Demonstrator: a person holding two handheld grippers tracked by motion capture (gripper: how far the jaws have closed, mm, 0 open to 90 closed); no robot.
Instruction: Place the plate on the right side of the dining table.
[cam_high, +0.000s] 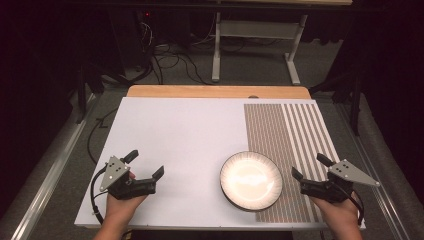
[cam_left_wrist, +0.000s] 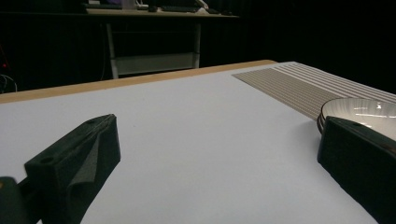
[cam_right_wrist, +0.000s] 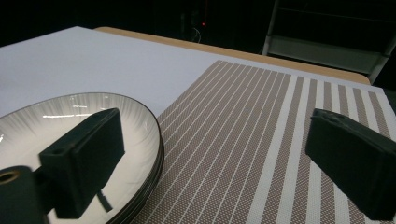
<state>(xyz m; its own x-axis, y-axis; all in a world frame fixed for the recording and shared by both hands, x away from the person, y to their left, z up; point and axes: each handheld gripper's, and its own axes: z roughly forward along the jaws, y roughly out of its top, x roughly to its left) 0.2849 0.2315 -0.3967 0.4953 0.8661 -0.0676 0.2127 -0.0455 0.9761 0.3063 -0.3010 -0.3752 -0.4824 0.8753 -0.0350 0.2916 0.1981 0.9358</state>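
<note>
While both hands rested low, the right gripper (cam_high: 305, 166) stood released just right of the plate (cam_high: 251, 180), the left gripper (cam_high: 145, 163) released well left of it

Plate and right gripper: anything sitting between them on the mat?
Nothing visible does. The right gripper, jaws open, sits just right of the plate, with bare striped mat between them.

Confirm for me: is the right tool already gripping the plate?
No, the right tool sits open beside the plate, with nothing between its jaws.
</note>
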